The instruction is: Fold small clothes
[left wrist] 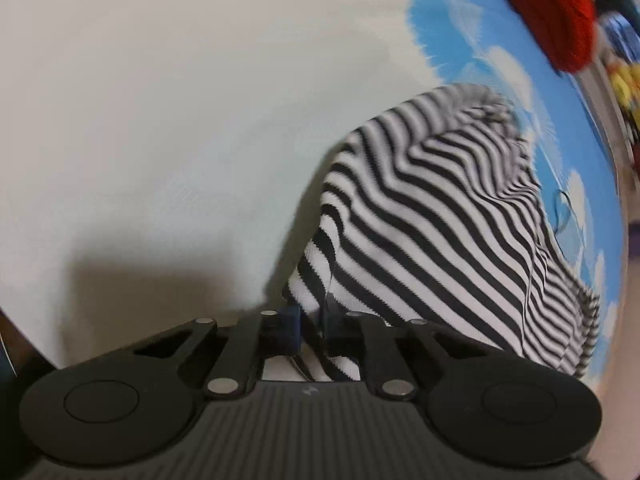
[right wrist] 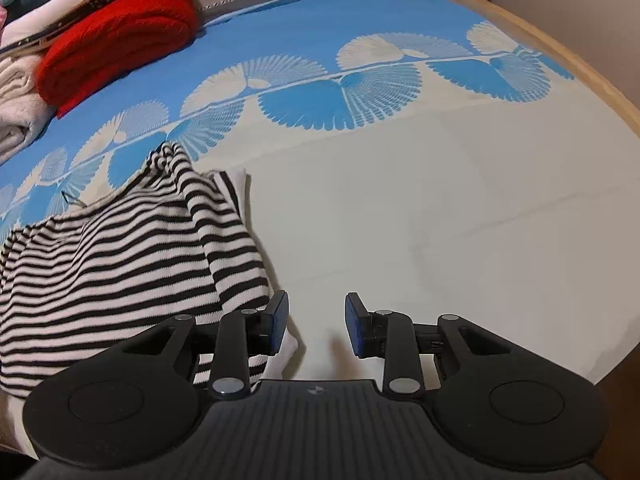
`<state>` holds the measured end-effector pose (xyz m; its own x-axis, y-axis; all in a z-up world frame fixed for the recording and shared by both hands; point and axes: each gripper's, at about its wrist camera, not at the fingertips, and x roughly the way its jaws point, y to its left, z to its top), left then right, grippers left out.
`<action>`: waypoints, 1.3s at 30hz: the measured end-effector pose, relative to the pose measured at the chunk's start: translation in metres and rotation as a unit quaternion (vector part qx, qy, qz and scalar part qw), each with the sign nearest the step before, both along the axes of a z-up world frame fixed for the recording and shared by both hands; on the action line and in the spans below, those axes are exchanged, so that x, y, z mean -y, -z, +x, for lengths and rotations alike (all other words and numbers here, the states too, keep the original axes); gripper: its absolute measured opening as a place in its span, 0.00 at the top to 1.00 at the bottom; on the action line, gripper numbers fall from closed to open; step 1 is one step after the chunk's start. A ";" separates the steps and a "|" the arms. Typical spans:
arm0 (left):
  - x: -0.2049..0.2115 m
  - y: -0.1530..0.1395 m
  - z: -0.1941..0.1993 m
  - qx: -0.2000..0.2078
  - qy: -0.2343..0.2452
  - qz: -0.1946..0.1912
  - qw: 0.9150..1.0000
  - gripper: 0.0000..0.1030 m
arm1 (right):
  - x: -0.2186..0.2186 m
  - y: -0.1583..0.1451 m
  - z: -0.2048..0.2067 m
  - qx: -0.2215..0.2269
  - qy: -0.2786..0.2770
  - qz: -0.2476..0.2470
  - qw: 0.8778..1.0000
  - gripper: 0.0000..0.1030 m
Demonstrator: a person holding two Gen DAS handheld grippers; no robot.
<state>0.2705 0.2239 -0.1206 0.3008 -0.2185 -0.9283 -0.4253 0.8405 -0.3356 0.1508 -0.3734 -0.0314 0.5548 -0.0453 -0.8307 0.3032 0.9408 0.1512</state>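
Observation:
A black-and-white striped garment [left wrist: 440, 220] lies bunched on a blue and cream patterned cloth [left wrist: 160, 120]. My left gripper [left wrist: 314, 332] is shut on its near edge, and the fabric rises from the jaws. In the right wrist view the same striped garment [right wrist: 120, 256] lies at the left on the cloth [right wrist: 440, 200]. My right gripper [right wrist: 316, 322] is open and empty just right of the garment's near corner, its left finger [right wrist: 276, 320] over the fabric edge.
A red knit garment [right wrist: 116, 40] and a pile of white, pink and dark teal clothes [right wrist: 24, 92] sit at the far left. A wooden table rim [right wrist: 580, 64] curves along the right. The red garment also shows in the left wrist view [left wrist: 556, 12].

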 end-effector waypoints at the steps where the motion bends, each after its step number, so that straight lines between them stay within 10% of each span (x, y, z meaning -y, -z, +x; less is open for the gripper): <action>1: 0.004 -0.008 -0.001 0.021 0.012 0.018 1.000 0.92 | 0.002 -0.001 -0.001 0.004 0.003 0.000 1.000 0.69; 5: 0.016 -0.045 -0.012 0.104 0.032 0.086 0.990 0.93 | 0.012 -0.003 -0.006 0.021 0.029 -0.001 0.999 0.69; 12: 0.025 -0.052 -0.019 0.058 0.027 0.167 0.984 0.94 | 0.038 0.001 -0.010 0.028 0.085 0.007 0.996 0.69; 17: 0.107 -0.100 -0.028 0.196 0.126 0.251 0.940 0.95 | 0.048 -0.003 -0.009 0.044 0.090 0.008 0.995 0.69; 21: 0.197 -0.125 -0.047 0.300 0.220 0.220 0.902 0.97 | 0.055 -0.008 -0.012 0.058 0.086 -0.002 0.995 0.69; 24: 0.279 -0.133 -0.073 0.362 0.310 0.193 0.858 0.97 | 0.065 -0.011 -0.018 0.067 0.088 -0.010 0.994 0.69; 31: 0.440 -0.083 -0.120 0.329 0.503 0.086 0.795 0.92 | 0.086 -0.020 -0.037 0.088 0.100 -0.008 0.991 0.69; 33: 0.458 -0.064 -0.120 0.280 0.532 0.076 0.795 0.88 | 0.090 -0.021 -0.042 0.094 0.105 0.003 0.990 0.69; 39: 0.375 -0.112 -0.107 0.300 0.487 0.057 0.818 0.87 | 0.085 -0.024 -0.044 0.109 0.078 0.037 0.990 0.69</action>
